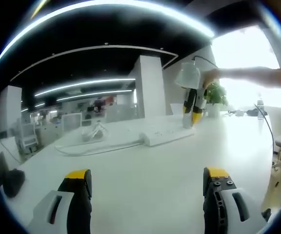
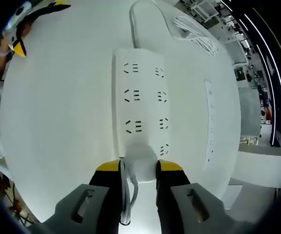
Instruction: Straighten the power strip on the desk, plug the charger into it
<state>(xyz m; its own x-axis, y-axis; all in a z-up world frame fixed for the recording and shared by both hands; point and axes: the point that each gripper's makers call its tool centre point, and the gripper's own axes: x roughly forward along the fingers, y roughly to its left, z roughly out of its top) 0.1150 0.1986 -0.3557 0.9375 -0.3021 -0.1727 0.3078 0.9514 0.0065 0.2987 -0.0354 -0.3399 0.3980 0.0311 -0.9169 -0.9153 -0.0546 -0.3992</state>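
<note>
Right gripper view: charger on power strip.

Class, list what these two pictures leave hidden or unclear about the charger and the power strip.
- Right gripper view: charger prongs hidden under its body; seating in the power strip unclear.
- Right gripper view: charger cable cut off at the bottom.
- Left gripper view: power strip sockets too small.

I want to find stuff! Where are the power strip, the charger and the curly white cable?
power strip [image 2: 140, 102], right gripper view, flat top between socket rows.
charger [image 2: 140, 163], right gripper view, white body between the tongs.
coiled cable [image 2: 195, 29], right gripper view, middle of bundle.
</note>
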